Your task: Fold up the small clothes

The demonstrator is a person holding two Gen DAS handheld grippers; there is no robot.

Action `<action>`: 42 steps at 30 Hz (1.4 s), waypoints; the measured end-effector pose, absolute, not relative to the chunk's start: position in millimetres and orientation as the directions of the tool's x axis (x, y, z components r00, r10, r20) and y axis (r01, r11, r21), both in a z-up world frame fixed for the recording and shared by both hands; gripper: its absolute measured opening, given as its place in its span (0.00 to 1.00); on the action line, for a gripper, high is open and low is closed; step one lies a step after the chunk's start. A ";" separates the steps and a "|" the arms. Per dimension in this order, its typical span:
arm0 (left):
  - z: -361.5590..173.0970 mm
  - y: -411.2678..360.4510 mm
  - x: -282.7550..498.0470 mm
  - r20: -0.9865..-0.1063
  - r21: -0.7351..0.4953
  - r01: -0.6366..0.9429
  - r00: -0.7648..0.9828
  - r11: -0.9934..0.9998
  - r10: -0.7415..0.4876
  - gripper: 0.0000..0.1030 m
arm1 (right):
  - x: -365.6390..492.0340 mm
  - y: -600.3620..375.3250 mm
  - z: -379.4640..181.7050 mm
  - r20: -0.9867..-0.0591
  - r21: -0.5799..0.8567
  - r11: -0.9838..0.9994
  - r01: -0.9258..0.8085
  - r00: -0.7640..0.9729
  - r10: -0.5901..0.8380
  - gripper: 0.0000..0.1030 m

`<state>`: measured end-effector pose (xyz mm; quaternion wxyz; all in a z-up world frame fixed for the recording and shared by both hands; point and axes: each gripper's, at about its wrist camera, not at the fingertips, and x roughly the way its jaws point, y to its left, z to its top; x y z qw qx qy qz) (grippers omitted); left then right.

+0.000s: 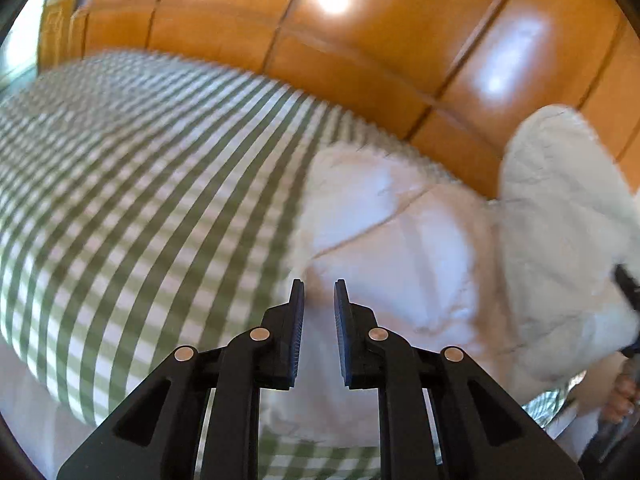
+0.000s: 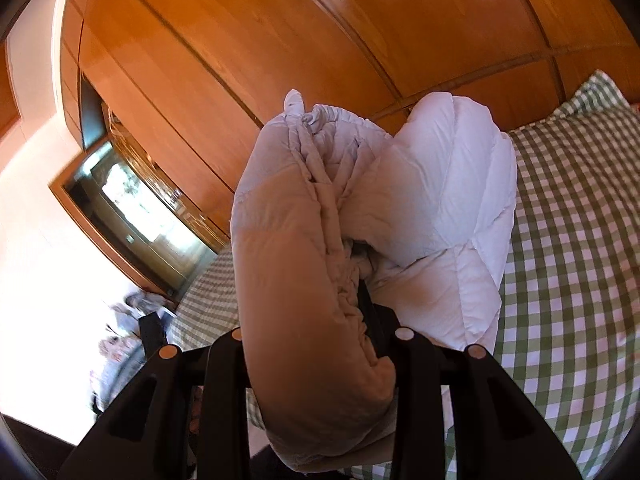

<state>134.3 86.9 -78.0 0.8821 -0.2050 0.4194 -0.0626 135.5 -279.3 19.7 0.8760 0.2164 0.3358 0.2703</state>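
While the right gripper (image 2: 320, 344) clenches its fingers on the quilted jacket (image 2: 360, 208), its bunched length rises away; left gripper (image 1: 319, 332) fingers stand slightly parted, empty.

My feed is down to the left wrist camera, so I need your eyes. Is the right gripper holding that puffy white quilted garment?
Observer: Yes. The right gripper is shut on a thick rolled edge of the puffy white quilted garment.
Operator: Does the garment lie flat?
Observer: No. It stands bunched above the green-and-white checked bedcover.
Operator: What is beyond it?
Observer: A glossy orange-brown wooden wardrobe, with a recessed screen to its left.
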 end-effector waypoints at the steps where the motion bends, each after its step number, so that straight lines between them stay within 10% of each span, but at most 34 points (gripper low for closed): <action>1: -80.8 87.1 134.8 -0.722 -0.416 -0.070 0.631 0.907 -0.283 0.13 | 134.9 -273.8 20.2 -0.485 0.543 0.773 -0.328 0.629 0.607 0.30; 21: -100.2 74.1 148.2 -0.732 -0.449 -0.037 0.589 0.893 -0.344 0.13 | 115.4 -84.1 -42.3 -0.742 -0.040 0.803 -0.595 0.556 0.375 0.36; 38: 2.3 88.5 155.7 -0.488 -0.656 0.252 0.577 0.711 -0.655 0.13 | 66.3 -69.8 -82.2 -0.631 -0.294 0.705 -0.645 0.685 0.363 0.83; 40: 7.7 68.7 170.5 -0.507 -0.650 0.310 0.503 0.694 -0.700 0.43 | 60.9 -65.1 -85.6 -0.615 -0.335 0.692 -0.639 0.705 0.353 0.84; 42: 8.4 49.2 184.6 -0.527 -0.641 0.348 0.447 0.684 -0.722 0.48 | 57.9 -61.5 -86.3 -0.604 -0.368 0.681 -0.633 0.720 0.343 0.85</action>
